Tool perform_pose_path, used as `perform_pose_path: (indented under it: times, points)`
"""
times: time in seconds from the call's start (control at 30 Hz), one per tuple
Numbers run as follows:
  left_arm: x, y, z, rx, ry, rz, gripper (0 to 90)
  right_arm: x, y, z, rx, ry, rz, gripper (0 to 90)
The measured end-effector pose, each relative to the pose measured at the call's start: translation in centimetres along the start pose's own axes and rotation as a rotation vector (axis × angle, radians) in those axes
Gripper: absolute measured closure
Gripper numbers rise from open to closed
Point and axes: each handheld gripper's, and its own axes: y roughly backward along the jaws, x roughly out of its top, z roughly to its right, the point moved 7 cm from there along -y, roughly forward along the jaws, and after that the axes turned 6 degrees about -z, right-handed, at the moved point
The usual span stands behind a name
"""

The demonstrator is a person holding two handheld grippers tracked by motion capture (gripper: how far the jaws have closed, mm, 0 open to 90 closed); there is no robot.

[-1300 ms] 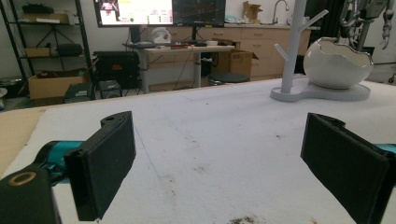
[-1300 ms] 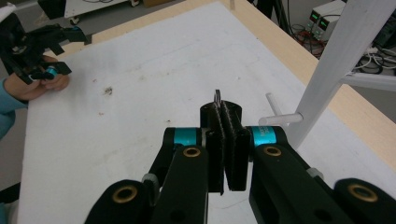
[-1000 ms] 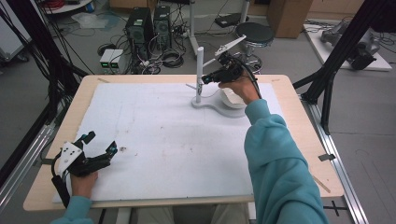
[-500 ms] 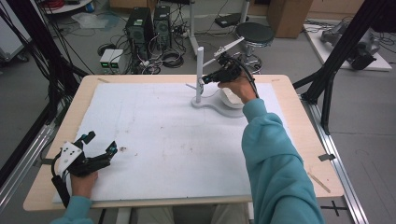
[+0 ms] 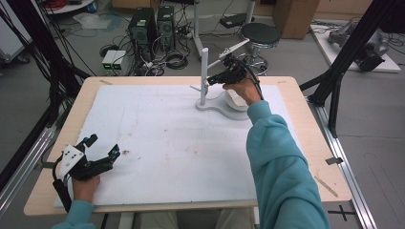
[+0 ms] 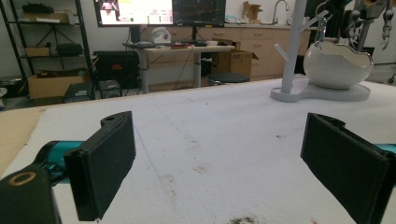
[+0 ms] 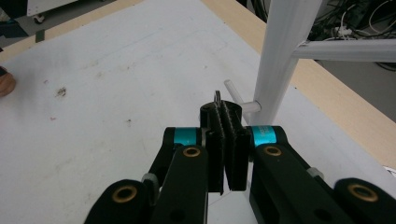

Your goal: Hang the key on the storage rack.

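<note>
The right hand-held gripper point(image 7: 226, 140), jaws pinching a small metal ring point(image 7: 217, 96), sits at frame centre just beside a peg point(image 7: 238, 100) of the upright white stand point(image 7: 285, 51). The peg lies directly ahead, upper right. The left hand-held gripper point(image 5: 98, 151) rests spread, lower left of the bench point(image 5: 305, 129), well apart.

High view over the table point(image 5: 157, 143); gripper views low, close (shared white stand point(image 6: 293, 46)).

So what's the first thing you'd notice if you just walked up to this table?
Probably the white stand with little pegs at the far side of the white mat, with a white bowl on its base. The right gripper is up beside the stand's post, jaws pressed together on a small metal ring near a peg. The left gripper rests wide open at the near left corner, holding nothing.
</note>
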Motion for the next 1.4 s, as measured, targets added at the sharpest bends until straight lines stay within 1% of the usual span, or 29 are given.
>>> perform_pose_path:
  times: [0.23, 0.43, 0.5, 0.53, 0.57, 0.6, 0.63, 0.7, 0.73, 0.8, 0.83, 0.87, 0.93, 0.97, 1.0, 1.03, 1.07, 1.1, 1.13, 1.17, 1.2, 1.23, 1.27, 1.3, 1.4]
  points:
    - [0.0, 0.0, 0.0, 0.001, 0.002, 0.001, 10.6, -0.1, -0.5, 0.6, -0.001, -0.014, 0.004, 88.9]
    - [0.0, 0.0, 0.0, 0.001, 0.001, 0.001, 10.6, -0.2, -0.8, 0.9, -0.009, -0.013, 0.006, 88.5]
    - [0.0, 0.0, 0.0, 0.0, -0.002, 0.0, 10.6, -0.2, -0.9, 1.1, -0.022, -0.005, 0.012, 87.3]
    - [0.0, 0.0, 0.0, 0.0, -0.002, 0.0, 10.6, -0.2, -0.9, 1.1, -0.022, -0.005, 0.017, 85.4]
    - [0.0, 0.0, 0.0, -0.001, -0.001, 0.001, 10.6, -0.1, -0.9, 1.1, -0.022, -0.004, 0.035, 81.9]
    - [0.0, 0.0, 0.0, -0.001, -0.001, 0.002, 10.6, 0.0, -0.8, 1.1, -0.023, -0.009, 0.049, 81.9]
    - [0.0, 0.0, 0.0, 0.0, -0.002, 0.001, 10.6, 0.0, -0.7, 1.1, -0.023, -0.009, 0.053, 80.8]
    - [0.0, 0.0, 0.0, 0.0, -0.002, 0.002, 10.6, 0.0, -0.5, 1.1, -0.024, -0.012, 0.054, 75.8]
    - [0.0, 0.0, 0.0, 0.0, -0.004, 0.0, 10.6, 0.0, -0.4, 1.1, -0.02, -0.013, 0.063, 73.4]
    - [0.0, 0.0, 0.0, 0.0, -0.002, 0.002, 10.6, 0.1, 0.1, 0.8, -0.003, -0.024, 0.091, 64.8]
    - [0.0, 0.0, 0.0, 0.0, -0.002, 0.003, 10.6, 0.2, 0.4, 0.5, 0.001, -0.025, 0.112, 58.7]
    - [0.0, 0.0, 0.0, -0.001, -0.002, 0.003, 10.6, 0.4, 0.8, 0.4, -0.008, -0.017, 0.127, 50.6]
    - [0.0, 0.0, 0.0, -0.001, -0.003, 0.0, 10.6, 0.6, 1.6, 0.1, -0.033, -0.019, 0.153, 35.4]
    - [0.0, 0.0, 0.0, 0.0, -0.004, -0.001, 10.6, 0.6, 2.2, -0.1, -0.075, -0.026, 0.156, 21.2]
    - [0.0, 0.0, 0.0, 0.0, -0.007, -0.005, 10.6, 0.6, 2.6, 0.0, -0.133, -0.038, 0.155, 7.3]
    - [0.0, 0.0, 0.0, 0.001, -0.008, -0.004, 10.6, 0.6, 3.2, 0.1, -0.195, -0.043, 0.164, 1.0]
    - [0.0, 0.0, 0.1, 0.001, -0.009, -0.003, 10.6, 0.4, 4.0, -0.1, -0.194, -0.047, 0.175, 1.1]
    - [0.0, 0.0, 0.1, 0.002, -0.012, 0.001, 10.6, 0.3, 4.7, -0.3, -0.179, -0.045, 0.185, 1.1]
    - [0.0, 0.0, 0.1, 0.003, -0.015, 0.003, 10.6, 0.2, 5.7, -0.7, -0.159, -0.042, 0.204, 1.1]
    - [0.0, 0.0, 0.1, 0.005, -0.014, 0.006, 10.6, 0.0, 6.6, -1.0, -0.157, -0.027, 0.222, 1.1]
    - [0.0, 0.1, 0.1, 0.004, -0.013, 0.006, 10.6, -0.2, 7.5, -1.4, -0.162, -0.016, 0.255, 1.1]
    - [0.0, 0.1, 0.1, 0.004, -0.012, 0.006, 10.6, -0.5, 8.4, -1.7, -0.163, -0.002, 0.302, 1.1]
    - [0.0, 0.1, 0.1, 0.005, -0.013, 0.009, 10.6, -0.9, 8.9, -2.0, -0.16, 0.004, 0.317, 1.1]
    - [0.0, 0.1, 0.1, 0.005, -0.015, 0.01, 10.6, -1.6, 9.7, -2.3, -0.157, 0.01, 0.307, 1.1]
    - [0.0, 0.1, 0.2, 0.007, -0.017, 0.014, 10.6, -3.3, 11.6, -3.3, -0.166, 0.038, 0.351, 1.1]
